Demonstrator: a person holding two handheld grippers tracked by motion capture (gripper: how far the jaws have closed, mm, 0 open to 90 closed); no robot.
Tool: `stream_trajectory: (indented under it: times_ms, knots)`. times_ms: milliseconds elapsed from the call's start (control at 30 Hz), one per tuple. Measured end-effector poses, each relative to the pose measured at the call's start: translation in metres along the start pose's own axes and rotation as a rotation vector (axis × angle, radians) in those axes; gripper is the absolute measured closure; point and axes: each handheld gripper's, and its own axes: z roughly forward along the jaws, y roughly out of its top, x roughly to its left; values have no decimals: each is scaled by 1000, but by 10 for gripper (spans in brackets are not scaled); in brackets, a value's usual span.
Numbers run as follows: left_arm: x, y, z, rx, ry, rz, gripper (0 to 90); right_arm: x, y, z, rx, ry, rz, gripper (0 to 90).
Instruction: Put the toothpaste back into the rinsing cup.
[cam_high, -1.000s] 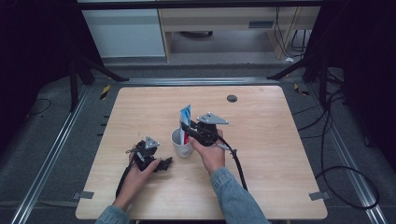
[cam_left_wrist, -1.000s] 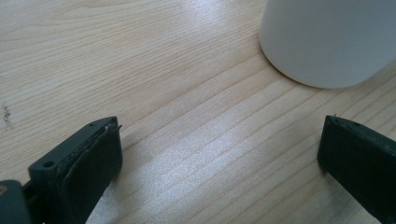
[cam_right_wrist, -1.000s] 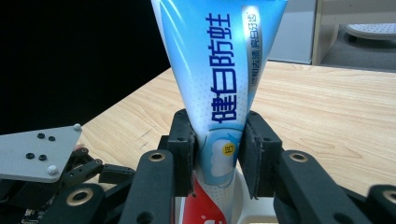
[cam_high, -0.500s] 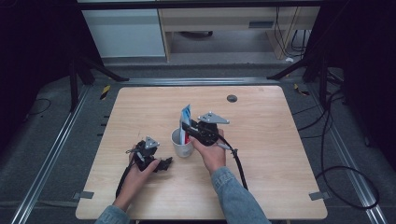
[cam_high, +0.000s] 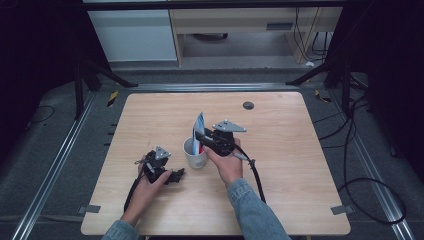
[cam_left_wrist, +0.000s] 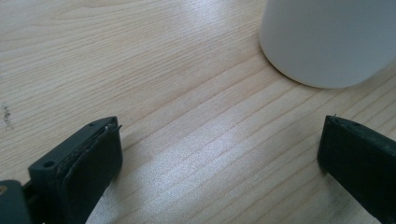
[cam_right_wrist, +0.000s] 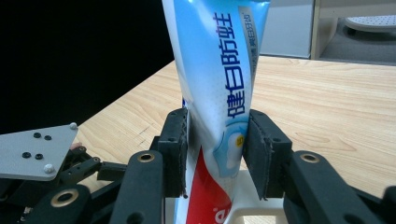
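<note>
The right gripper (cam_right_wrist: 217, 154) clamps a toothpaste tube (cam_right_wrist: 215, 93) standing in the white cup (cam_high: 195, 153); a tilt could topple that cup; the left gripper (cam_left_wrist: 219, 154) gapes empty beside it.

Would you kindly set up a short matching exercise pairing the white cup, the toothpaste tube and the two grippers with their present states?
Things:
1. white ceramic cup
2. blue, white and red toothpaste tube
3. left gripper
4. right gripper

States:
A. jaws wide apart, low over bare wood
B. upright, lower end inside the cup
C. stands on the wooden table between the hands
D. jaws closed on the tube

Pairs: 1-C, 2-B, 3-A, 4-D
</note>
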Motion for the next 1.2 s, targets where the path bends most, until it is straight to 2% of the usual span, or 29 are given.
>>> stream_trajectory:
  times_ms: [467, 700, 1000, 1200]
  knots:
    - [0, 0, 0, -1, -1, 0, 0, -2, 1, 1, 11, -8, 4, 574]
    - [0, 0, 0, -1, -1, 0, 0, 1, 4, 1, 17, -10, -7, 524]
    - [0, 0, 0, 0, 0, 0, 0, 9, 7, 3, 63, -34, -51, 361]
    - [0, 0, 0, 0, 0, 0, 0, 13, 11, 3, 60, -73, -87, 270]
